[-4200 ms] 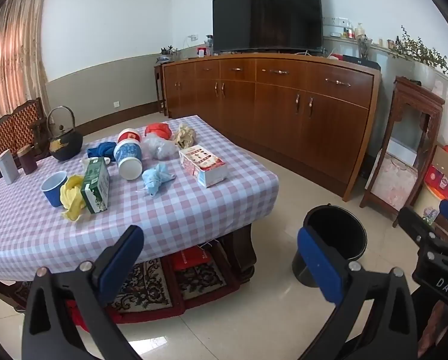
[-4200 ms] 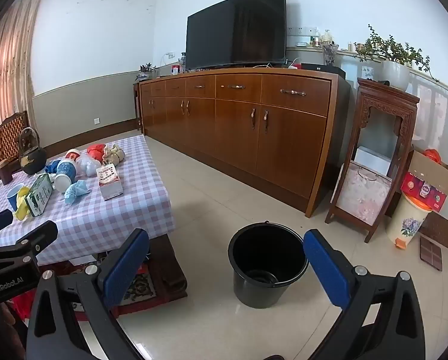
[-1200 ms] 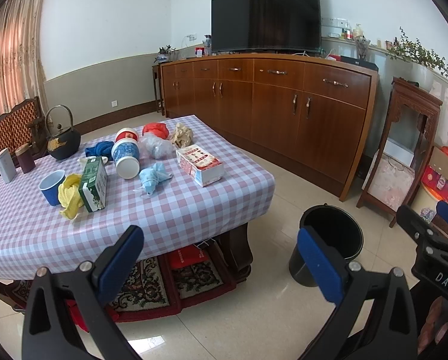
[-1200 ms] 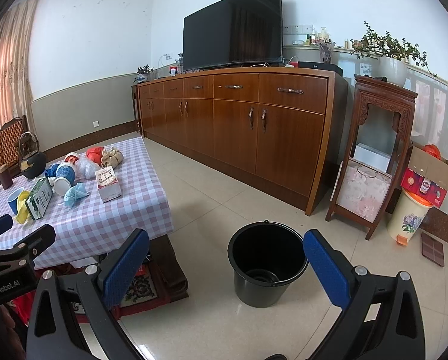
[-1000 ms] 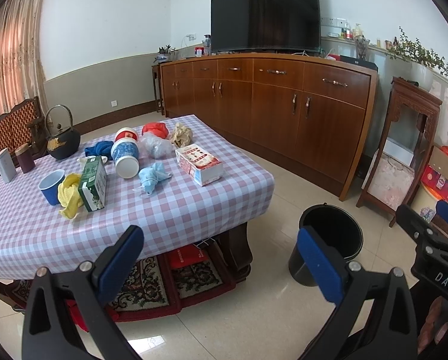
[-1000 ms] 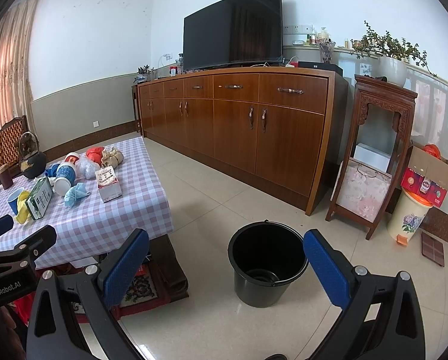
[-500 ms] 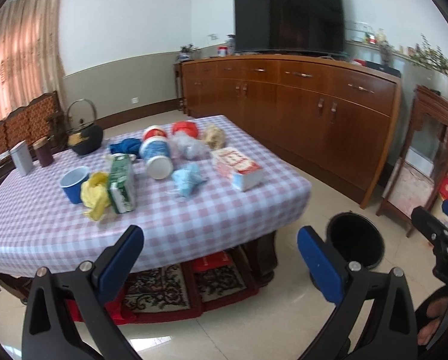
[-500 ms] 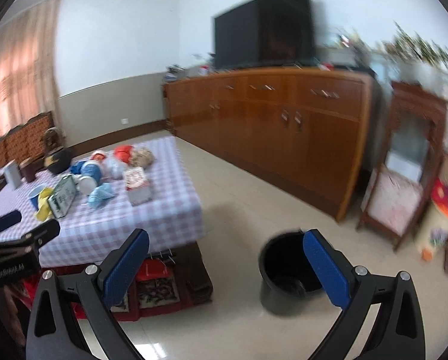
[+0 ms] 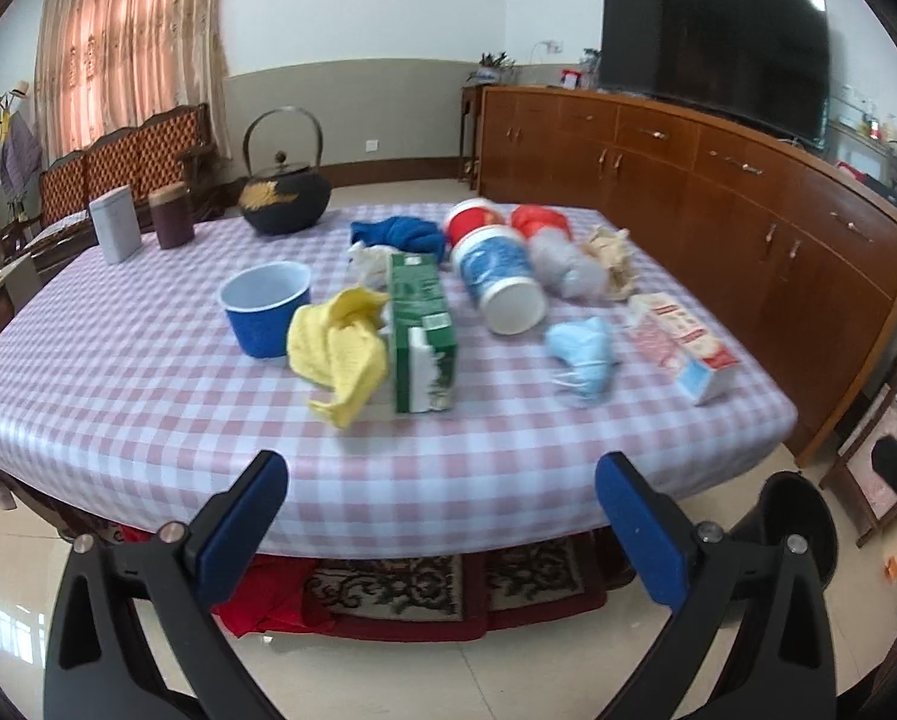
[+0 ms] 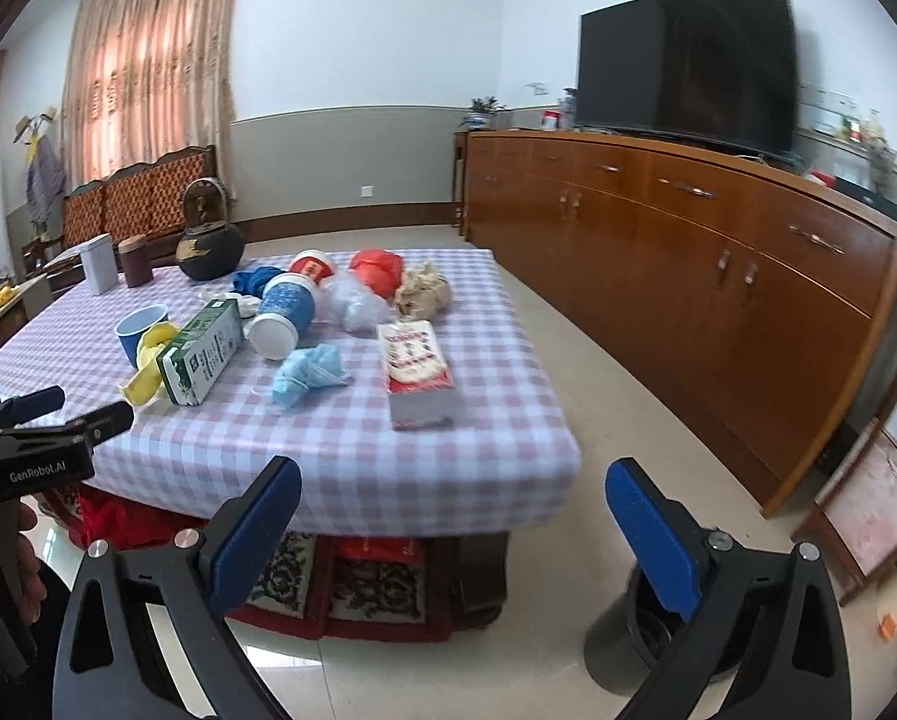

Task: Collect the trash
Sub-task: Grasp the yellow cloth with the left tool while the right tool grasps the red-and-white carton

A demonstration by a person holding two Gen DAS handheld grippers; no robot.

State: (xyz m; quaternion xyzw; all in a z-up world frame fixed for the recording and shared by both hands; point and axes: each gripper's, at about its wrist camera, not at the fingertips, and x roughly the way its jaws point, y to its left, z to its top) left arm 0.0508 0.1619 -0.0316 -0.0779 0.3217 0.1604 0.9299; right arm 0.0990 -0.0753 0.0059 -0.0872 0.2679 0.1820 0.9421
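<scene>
A low bench (image 9: 148, 420) covered in a pink and white checked cloth is seen from both wrist cameras. The left claw (image 9: 442, 516) is held wide and empty in front of the near edge of the bench, and the right claw (image 10: 451, 516) is likewise wide and empty, off the near right corner.

The trash is spread over the middle of the bench, beyond both claws and apart from them. A green carton (image 9: 419, 333) lies on its side nearest the left claw, with a crumpled yellow cloth (image 9: 340, 354) touching its left side and a blue cup (image 9: 265, 315) standing just left of that. To the right of the carton a blue and white tub (image 9: 499, 285) lies on its side. A crumpled pale blue mask (image 9: 586, 357) lies near the tub's open end, and a red and white carton (image 9: 682, 348) lies at the right edge. Farther back are a blue cloth (image 9: 397, 234), a red bag (image 9: 541, 222), a clear plastic bag (image 9: 565, 270) and a wad of brown paper (image 9: 610, 258).

At the far left a black iron kettle (image 9: 283, 201), a grey tin (image 9: 115, 231) and a brown jar (image 9: 172, 219) stand upright. A black bucket (image 9: 799, 531) stands on the floor at the right, partly hidden behind the claw fingers. A long wooden sideboard (image 10: 718, 276) carrying a television (image 10: 688, 66) runs along the right wall.
</scene>
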